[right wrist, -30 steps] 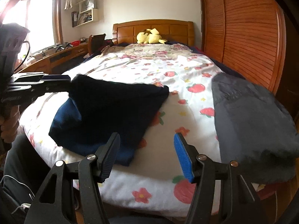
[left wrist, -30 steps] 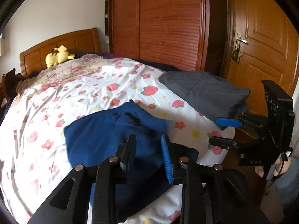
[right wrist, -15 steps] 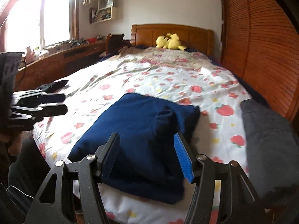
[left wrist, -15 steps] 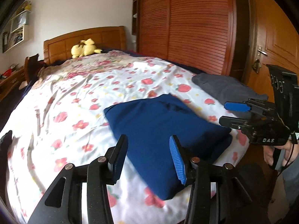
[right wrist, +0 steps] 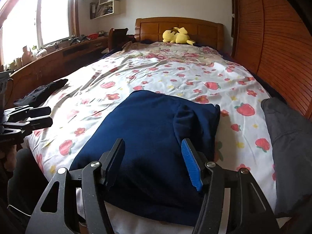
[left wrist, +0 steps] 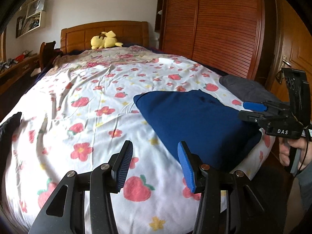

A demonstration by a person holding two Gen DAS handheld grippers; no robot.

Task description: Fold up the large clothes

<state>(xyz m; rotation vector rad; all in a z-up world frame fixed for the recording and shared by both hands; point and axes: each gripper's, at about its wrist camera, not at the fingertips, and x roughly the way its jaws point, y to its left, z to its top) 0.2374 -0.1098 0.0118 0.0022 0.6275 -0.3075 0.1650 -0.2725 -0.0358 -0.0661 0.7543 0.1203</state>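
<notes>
A dark blue garment (left wrist: 195, 120) lies folded in a thick rectangle at the foot of the bed (left wrist: 87, 101), with a loose flap bunched on its right side (right wrist: 187, 120). My left gripper (left wrist: 155, 144) is open with nothing between its fingers, hovering over the flowered sheet just left of the garment. My right gripper (right wrist: 153, 141) is open too, above the garment's near edge, and nothing is pinched. Each gripper shows in the other's view: the right gripper (left wrist: 242, 109) beyond the garment, the left gripper (right wrist: 50, 115) at the left bed edge.
A folded grey garment (right wrist: 288, 136) lies at the bed's right corner beside the wooden wardrobe (left wrist: 214, 29). A black garment (right wrist: 44, 91) lies at the left edge. A yellow plush toy (right wrist: 177, 36) sits by the headboard. A desk (right wrist: 48, 66) runs under the window; a door (left wrist: 292, 58) stands right.
The left gripper let go of the blue garment and opened wider. The garment dropped flat onto the bed as a folded rectangle. Both grippers swung across the bed's foot.
</notes>
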